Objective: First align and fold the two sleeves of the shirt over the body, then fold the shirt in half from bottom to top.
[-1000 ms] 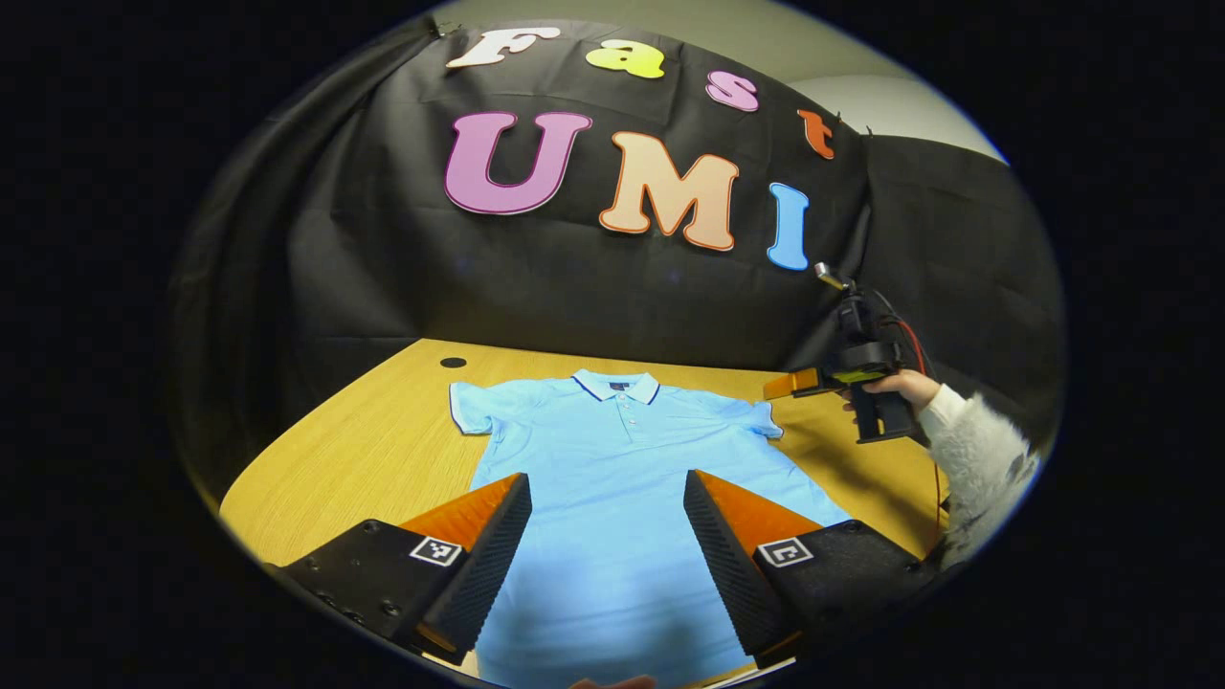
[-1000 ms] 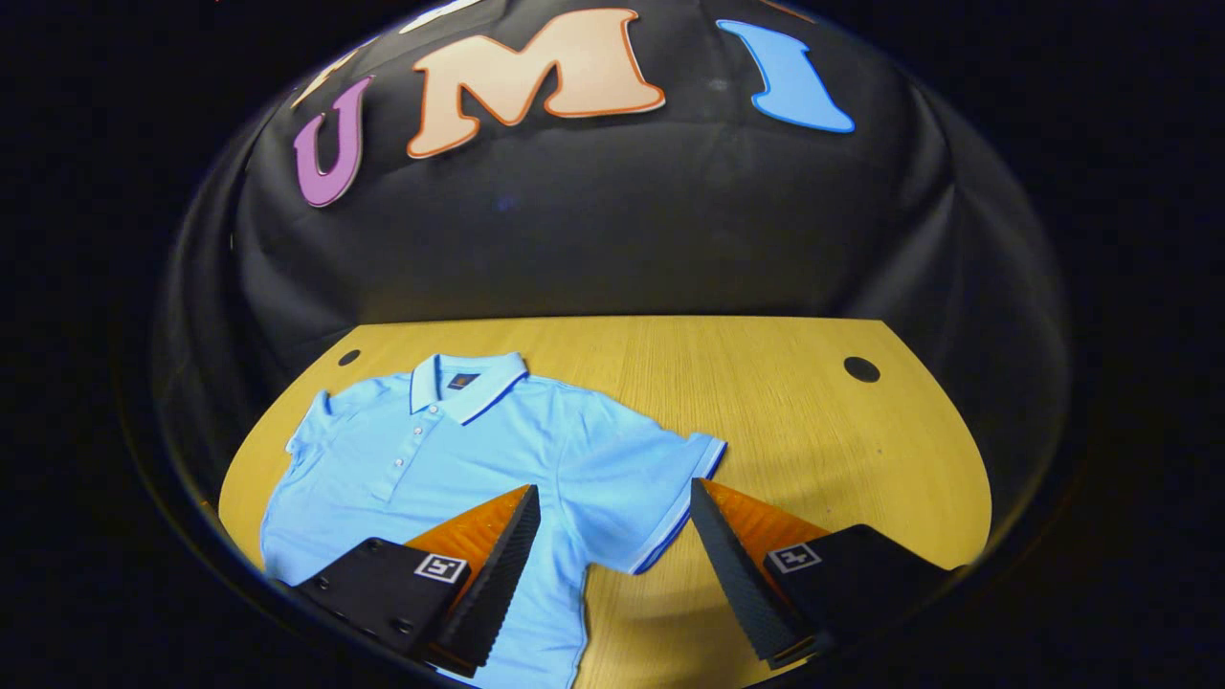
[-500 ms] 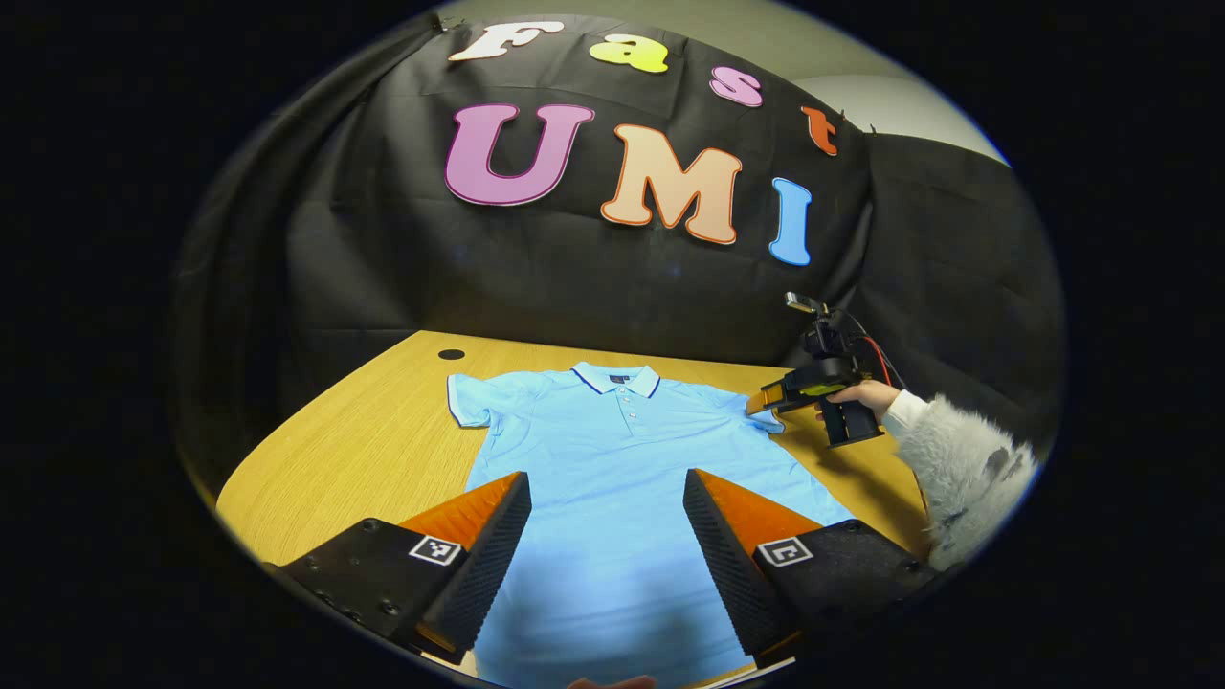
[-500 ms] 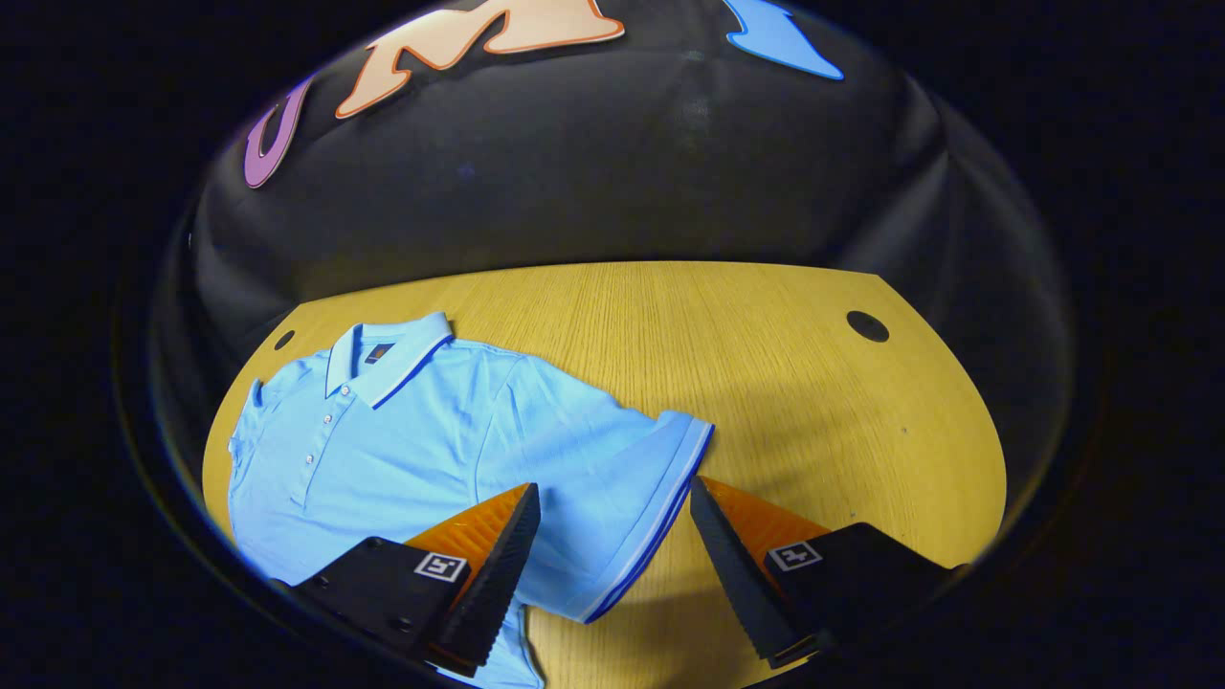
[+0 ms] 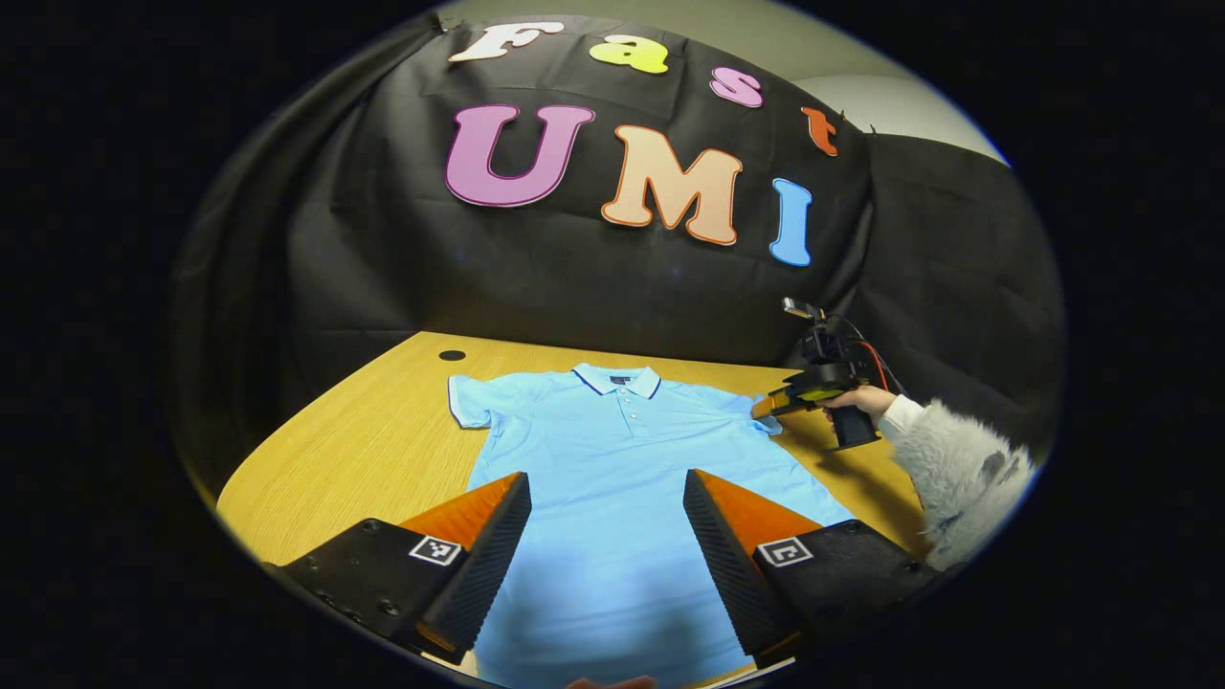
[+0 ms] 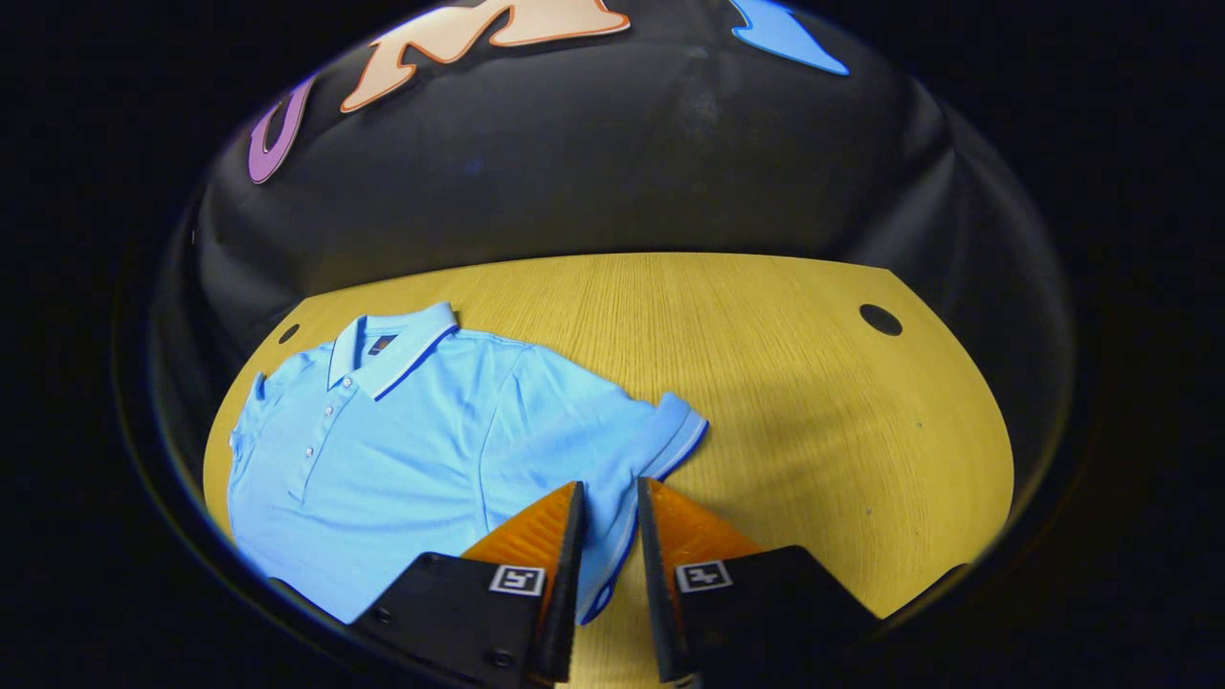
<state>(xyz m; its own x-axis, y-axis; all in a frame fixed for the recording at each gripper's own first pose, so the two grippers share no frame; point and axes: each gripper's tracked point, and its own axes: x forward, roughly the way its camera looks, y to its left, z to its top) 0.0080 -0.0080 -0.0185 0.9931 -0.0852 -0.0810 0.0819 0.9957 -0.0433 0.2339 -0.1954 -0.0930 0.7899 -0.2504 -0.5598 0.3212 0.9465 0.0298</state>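
A light blue polo shirt (image 5: 612,440) lies flat and face up on the wooden table (image 5: 364,450), collar at the far end. My left gripper (image 5: 605,476) hovers open above the shirt's lower body, with nothing between its fingers. In the right gripper view the shirt (image 6: 402,440) spreads to the left, and my right gripper (image 6: 610,484) is shut on the striped hem of its near sleeve (image 6: 656,435), which bunches a little. In the left gripper view the right gripper (image 5: 766,407) rests at that sleeve, held by a hand (image 5: 857,397). The other sleeve (image 5: 469,400) lies spread out flat.
The black cloth wall stands close behind the table. Round cable holes (image 5: 452,355) (image 6: 879,319) sit near the table's far corners. Bare wood (image 6: 813,402) stretches to the right of the shirt. A fuzzy white sleeve (image 5: 957,469) covers the person's arm at the right.
My right gripper came down to the near sleeve and its fingers closed on the hem, bunching it slightly. The left gripper has stayed open over the shirt's body.
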